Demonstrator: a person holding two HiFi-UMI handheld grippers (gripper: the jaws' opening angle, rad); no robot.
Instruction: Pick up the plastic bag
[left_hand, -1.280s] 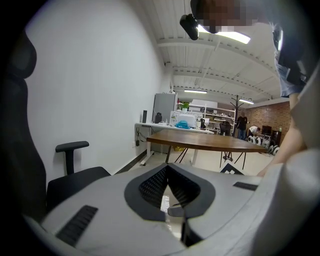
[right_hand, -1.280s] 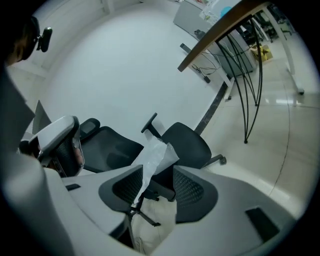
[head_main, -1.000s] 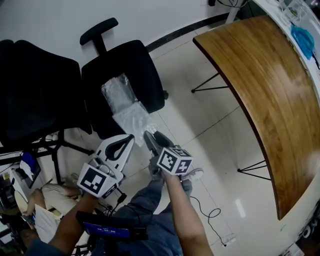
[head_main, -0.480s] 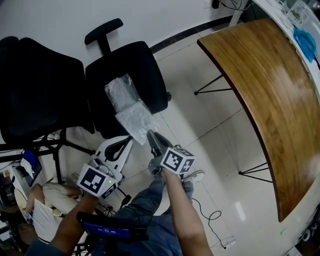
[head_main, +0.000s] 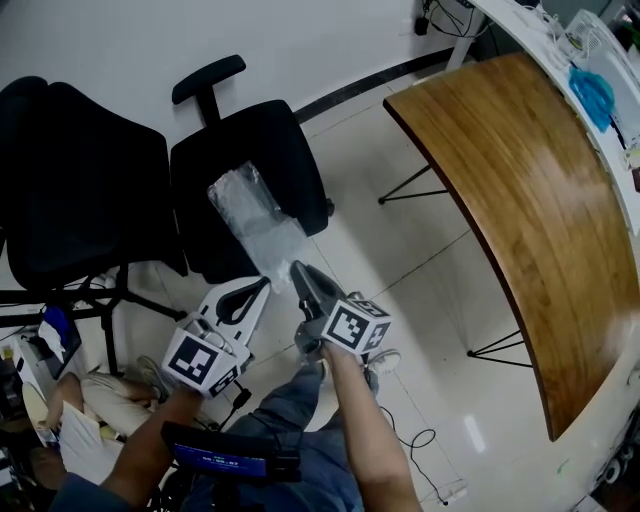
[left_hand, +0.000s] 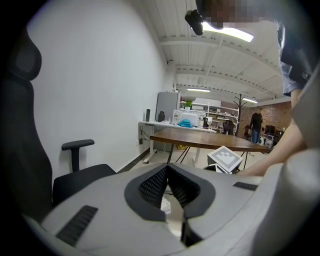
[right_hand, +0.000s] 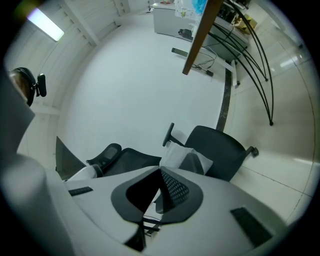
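A clear plastic bag (head_main: 252, 212) lies lengthwise over the seat of a black office chair (head_main: 292, 140). Its near end is pinched in my right gripper (head_main: 296, 270), which is shut on it and holds that end up off the seat. In the right gripper view the bag (right_hand: 184, 156) stands up just beyond the closed jaws of the right gripper (right_hand: 161, 172). My left gripper (head_main: 262, 284) hovers beside it to the left, jaws shut with nothing in them, clear of the bag. The left gripper (left_hand: 167, 166) looks past the chair (left_hand: 80, 180) toward the table.
A second black chair (head_main: 80, 180) stands to the left against the white wall. A curved wooden table (head_main: 520, 190) on thin black legs fills the right side. The person's legs and a shoe (head_main: 385, 358) are below the grippers, with a cable (head_main: 425, 435) on the tiled floor.
The right gripper's jaws have closed on the bag's near edge and the gripper has risen, pulling that end up from the seat. The left gripper stayed in place.
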